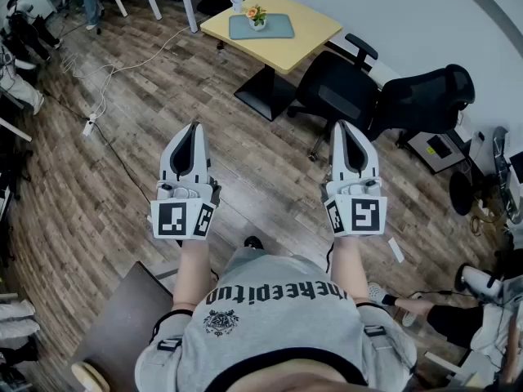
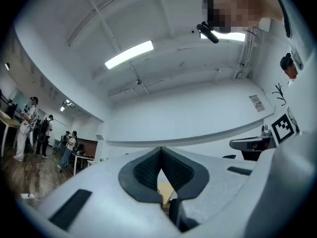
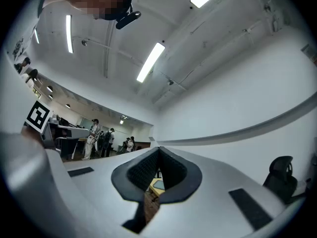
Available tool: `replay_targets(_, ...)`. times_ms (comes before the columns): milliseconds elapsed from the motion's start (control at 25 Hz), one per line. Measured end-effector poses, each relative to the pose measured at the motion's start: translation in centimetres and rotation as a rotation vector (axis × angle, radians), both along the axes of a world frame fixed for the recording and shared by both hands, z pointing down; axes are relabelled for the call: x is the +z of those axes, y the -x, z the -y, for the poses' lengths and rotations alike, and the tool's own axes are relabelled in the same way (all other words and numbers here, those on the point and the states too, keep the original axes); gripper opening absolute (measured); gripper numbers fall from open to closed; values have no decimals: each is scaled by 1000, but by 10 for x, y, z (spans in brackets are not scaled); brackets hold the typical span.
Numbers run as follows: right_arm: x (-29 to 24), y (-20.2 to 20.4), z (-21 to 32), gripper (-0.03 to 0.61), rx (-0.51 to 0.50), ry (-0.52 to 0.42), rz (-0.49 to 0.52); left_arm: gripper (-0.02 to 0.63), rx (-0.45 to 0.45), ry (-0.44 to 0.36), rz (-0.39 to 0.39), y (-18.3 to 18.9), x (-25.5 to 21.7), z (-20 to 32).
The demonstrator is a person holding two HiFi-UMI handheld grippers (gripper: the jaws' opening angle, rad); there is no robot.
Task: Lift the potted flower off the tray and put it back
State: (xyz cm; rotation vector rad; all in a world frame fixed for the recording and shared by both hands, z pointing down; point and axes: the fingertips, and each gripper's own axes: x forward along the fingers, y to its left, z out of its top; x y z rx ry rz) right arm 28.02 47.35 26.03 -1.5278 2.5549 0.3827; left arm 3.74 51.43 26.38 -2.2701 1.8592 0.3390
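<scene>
Presently we find the potted flower (image 1: 257,15) standing upright on the blue-grey tray (image 1: 278,29), which lies on the yellow bench (image 1: 315,24) across the room. Black chairs (image 1: 347,88) stand just beside that bench. Well apart, over the wood floor (image 1: 270,170), we note the left tongs (image 1: 194,127) and right tongs (image 1: 344,127), both closed tight and holding nothing.

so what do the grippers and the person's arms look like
The left gripper and right gripper match: pale grey-white shells tapering to a tip, with black ribbed pads inside. Each carries a cube of black-and-white square markers at the rear. The person wears a grey short-sleeved t-shirt with dark print; forearms bare.
</scene>
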Motion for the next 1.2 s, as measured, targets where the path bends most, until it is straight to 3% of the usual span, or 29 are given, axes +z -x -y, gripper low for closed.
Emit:
replay_targets(800,0,37,12,2,-21,-12,27,3,19,-6,-6,30,2,12)
replay_targets(1200,10,61,60,2,-29,16,14,3,35,26,-13,51,15,64)
